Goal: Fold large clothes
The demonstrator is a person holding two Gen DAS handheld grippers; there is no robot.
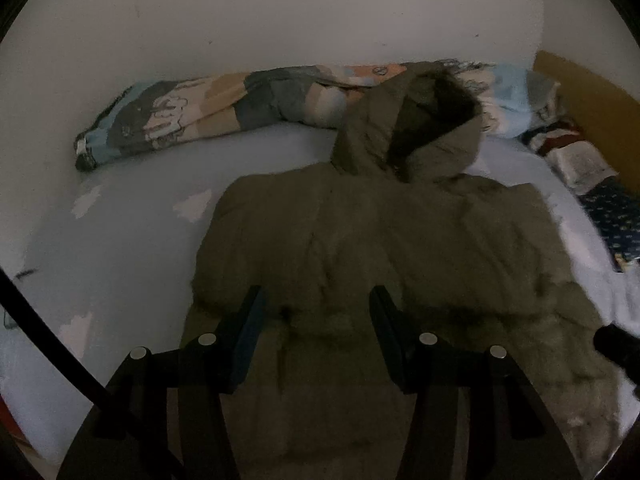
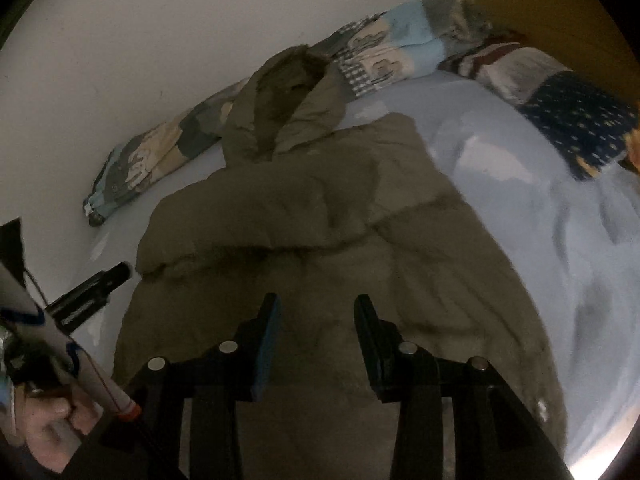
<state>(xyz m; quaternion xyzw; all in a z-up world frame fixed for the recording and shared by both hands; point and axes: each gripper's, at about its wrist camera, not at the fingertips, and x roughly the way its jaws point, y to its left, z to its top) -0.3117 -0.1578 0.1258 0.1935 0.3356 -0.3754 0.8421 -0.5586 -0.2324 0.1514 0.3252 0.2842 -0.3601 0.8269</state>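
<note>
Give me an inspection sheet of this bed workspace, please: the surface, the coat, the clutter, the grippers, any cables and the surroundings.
Surface: bed with a pale blue sheet, rumpled on the right side.
Job's things: olive hooded coat lies flat on the sheet, sleeves folded in over the body, hood towards the wall.
Clutter: rolled patterned quilt along the wall; striped and dark dotted pillows at the headboard side.
Grippers: left gripper and right gripper both above the coat, jaws apart, nothing between them.
Cables: a thin dark cord crosses the left wrist view's lower left.
Surroundings: white wall; yellow-brown headboard.
</note>
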